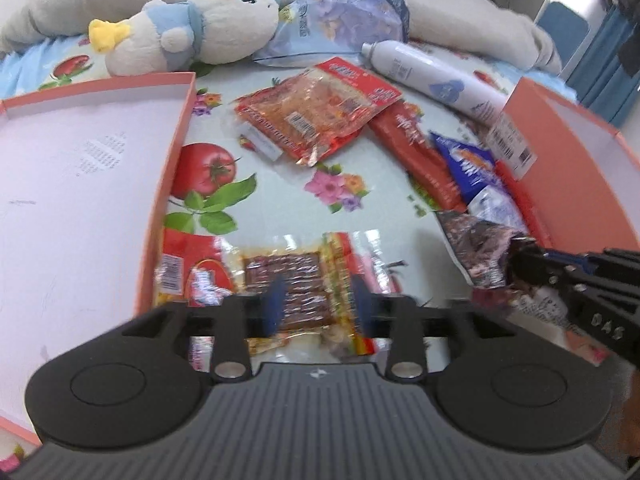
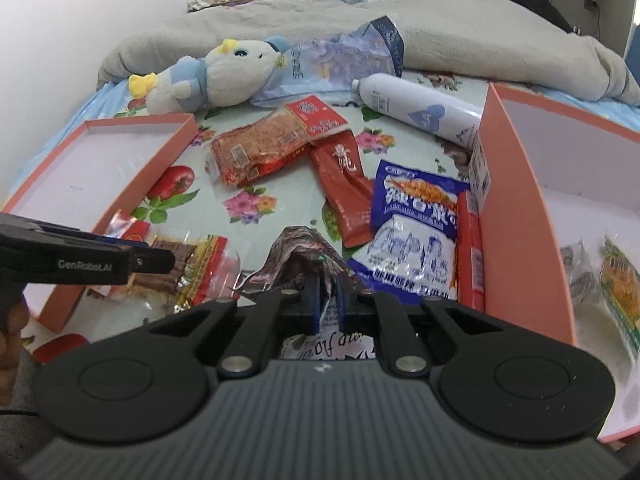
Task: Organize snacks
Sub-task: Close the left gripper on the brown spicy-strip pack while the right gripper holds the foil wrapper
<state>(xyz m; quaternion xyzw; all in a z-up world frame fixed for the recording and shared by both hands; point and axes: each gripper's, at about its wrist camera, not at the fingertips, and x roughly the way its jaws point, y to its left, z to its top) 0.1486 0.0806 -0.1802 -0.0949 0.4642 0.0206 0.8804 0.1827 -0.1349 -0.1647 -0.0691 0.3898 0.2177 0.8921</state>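
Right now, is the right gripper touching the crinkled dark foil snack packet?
Touching. The right wrist view shows the right gripper with jaws shut on the crinkled dark foil snack packet, its blue fingers pinching the foil between them.

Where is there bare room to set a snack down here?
The left box floor is bare. Open sheet lies between its wall and the red packets. The right box is free at the back, with packets in its near end. The strip beside its left wall, around the blue packet, is crowded.

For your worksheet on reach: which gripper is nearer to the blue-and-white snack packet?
Right. The right gripper is just beside the blue-and-white snack packet, clamped on a dark wrapper; the left gripper sits farther left.
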